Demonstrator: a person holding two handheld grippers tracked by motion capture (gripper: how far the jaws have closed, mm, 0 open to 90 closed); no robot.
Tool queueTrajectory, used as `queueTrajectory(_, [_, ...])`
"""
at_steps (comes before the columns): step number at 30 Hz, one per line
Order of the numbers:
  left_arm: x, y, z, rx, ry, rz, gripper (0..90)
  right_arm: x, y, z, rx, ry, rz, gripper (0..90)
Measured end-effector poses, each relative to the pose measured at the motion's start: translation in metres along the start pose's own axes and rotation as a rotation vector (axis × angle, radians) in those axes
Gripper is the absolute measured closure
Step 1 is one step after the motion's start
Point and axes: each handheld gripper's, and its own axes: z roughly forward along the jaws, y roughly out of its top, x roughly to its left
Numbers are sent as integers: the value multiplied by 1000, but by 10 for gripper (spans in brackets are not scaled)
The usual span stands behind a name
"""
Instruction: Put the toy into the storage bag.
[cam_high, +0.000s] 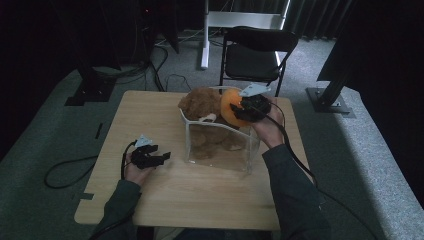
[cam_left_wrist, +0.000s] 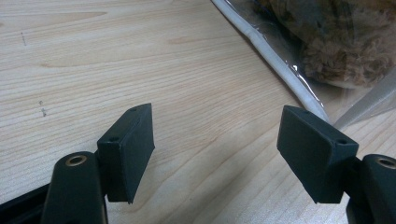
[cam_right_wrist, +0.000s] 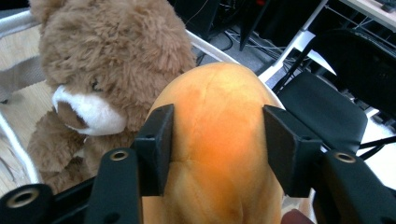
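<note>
A brown teddy bear (cam_high: 200, 102) (cam_right_wrist: 107, 56) sits in a clear, white-rimmed container (cam_high: 220, 160) on the wooden table (cam_high: 200, 200), its head above the rim. My right gripper (cam_high: 241, 108) (cam_right_wrist: 218, 120) is shut on an orange plush toy (cam_high: 229, 106) (cam_right_wrist: 219, 88), held over the container's back right corner beside the bear's head, with both pads pressed into its sides. My left gripper (cam_high: 162, 156) (cam_left_wrist: 217, 116) rests low on the table to the left of the container, open, with bare wood between its jaws. In the left gripper view the container's white rim (cam_left_wrist: 275, 60) runs close by.
A black folding chair (cam_high: 255, 55) stands just behind the table's far edge. Cables trail from both grippers, and one loops on the grey carpet (cam_high: 65, 170) to the left. Dark stands and curtains surround the table.
</note>
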Motion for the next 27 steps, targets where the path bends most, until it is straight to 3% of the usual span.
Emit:
queueTrajectory(4, [0,0,-1,-1,-1,-1,280,-4,0,2,6,5,31,541])
queueTrajectory(13, [0,0,0,0,0,3,280,-16,-6,12,103,65,111,626])
queueTrajectory(27, [0,0,0,2,-3,4,280,-15,-19,14,169,123,109,626])
